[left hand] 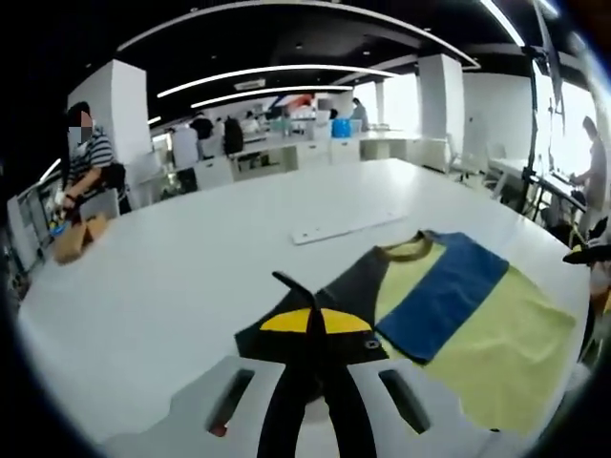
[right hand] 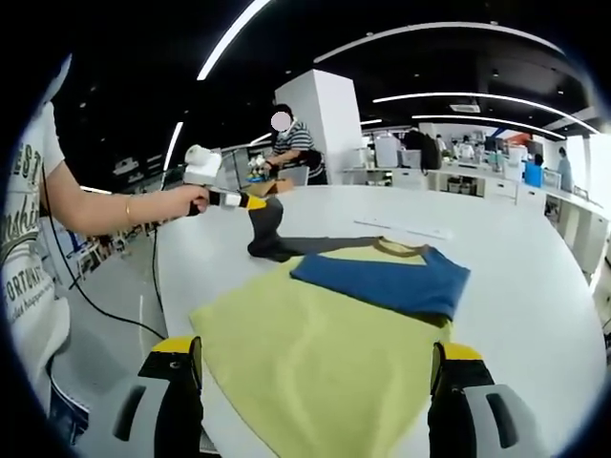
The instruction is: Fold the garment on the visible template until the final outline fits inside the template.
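Observation:
A T-shirt (left hand: 487,343) in yellow, blue and dark grey lies flat on the white table (left hand: 191,267). Its blue sleeve (left hand: 449,291) is folded across the yellow body. My left gripper (left hand: 315,320) is shut on the dark grey sleeve (left hand: 286,281) and pinches it between the yellow-tipped jaws. In the right gripper view the left gripper (right hand: 256,202) holds that sleeve (right hand: 267,229) lifted off the table at the far left of the T-shirt (right hand: 325,324). My right gripper (right hand: 317,348) stands open over the yellow hem, jaws wide apart, holding nothing.
A white flat strip (left hand: 344,227) lies on the table beyond the collar. A person in a striped shirt (left hand: 91,157) stands at the far end beside a brown object (left hand: 76,239). A dark stand (left hand: 535,124) rises at the right. The table edge (right hand: 172,286) runs left of the shirt.

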A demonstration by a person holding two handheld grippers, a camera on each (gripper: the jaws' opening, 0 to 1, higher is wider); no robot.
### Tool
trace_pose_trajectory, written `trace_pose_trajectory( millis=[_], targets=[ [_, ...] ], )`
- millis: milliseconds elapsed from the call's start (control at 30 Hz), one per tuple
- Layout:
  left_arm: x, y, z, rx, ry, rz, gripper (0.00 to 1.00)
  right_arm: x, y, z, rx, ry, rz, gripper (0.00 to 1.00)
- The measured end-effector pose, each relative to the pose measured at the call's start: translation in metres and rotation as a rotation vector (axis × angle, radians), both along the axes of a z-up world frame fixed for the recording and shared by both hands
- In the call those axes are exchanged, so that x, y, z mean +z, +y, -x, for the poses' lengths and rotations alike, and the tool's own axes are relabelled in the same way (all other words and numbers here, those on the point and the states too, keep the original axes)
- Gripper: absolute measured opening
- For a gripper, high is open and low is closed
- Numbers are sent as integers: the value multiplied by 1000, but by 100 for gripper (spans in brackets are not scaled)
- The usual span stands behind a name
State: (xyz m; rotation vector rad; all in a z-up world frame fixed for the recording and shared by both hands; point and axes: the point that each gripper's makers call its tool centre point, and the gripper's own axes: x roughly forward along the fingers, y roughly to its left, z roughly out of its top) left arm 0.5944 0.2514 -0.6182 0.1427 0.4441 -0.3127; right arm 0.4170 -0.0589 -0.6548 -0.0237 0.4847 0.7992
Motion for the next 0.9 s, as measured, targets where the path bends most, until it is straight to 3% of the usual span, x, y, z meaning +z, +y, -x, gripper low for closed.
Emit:
trace_pose_trajectory(
  millis=[900],
  targets=[
    [22, -99, -18, -137, -25, 133, 0, 3, -4, 2, 13, -20, 2, 99]
  ],
)
